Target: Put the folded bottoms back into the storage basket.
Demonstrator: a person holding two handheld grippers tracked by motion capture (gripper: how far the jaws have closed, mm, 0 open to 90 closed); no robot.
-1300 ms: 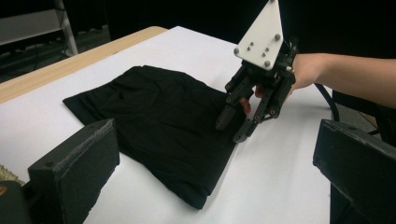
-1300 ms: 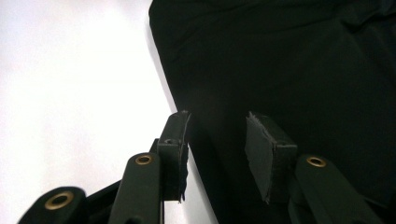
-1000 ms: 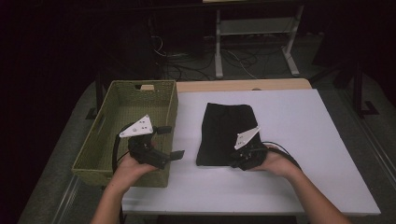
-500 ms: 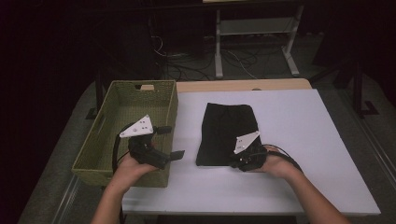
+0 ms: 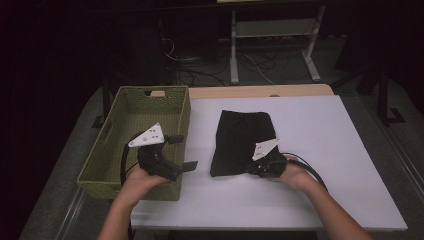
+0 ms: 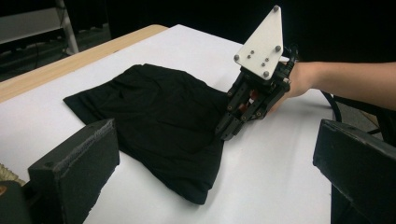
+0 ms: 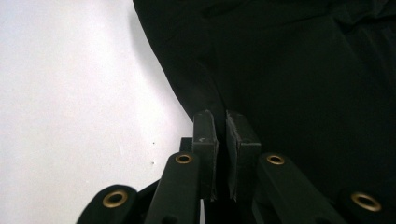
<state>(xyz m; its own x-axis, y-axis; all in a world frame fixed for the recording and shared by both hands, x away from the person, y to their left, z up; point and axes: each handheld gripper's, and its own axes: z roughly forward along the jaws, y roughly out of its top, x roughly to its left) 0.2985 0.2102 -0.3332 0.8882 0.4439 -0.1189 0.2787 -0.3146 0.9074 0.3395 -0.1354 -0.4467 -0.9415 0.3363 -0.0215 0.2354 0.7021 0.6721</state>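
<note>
Black cloth (image 5: pixel 242 142), folded flat on the white table (image 5: pixel 340 150) beside the basket (image 5: pixel 132 117), looks light and limp. My right gripper (image 5: pixel 254 169) has just closed, pinching its near edge; my left gripper (image 5: pixel 184 151) hovers agape, holding nothing. I judge it will sag unless I also take the opposite corner.

Black cloth (image 7: pixel 299 70) cut off beyond the right hand-held gripper (image 7: pixel 221 122), pinched fold hidden between its jaws, near hem hidden under it
</note>
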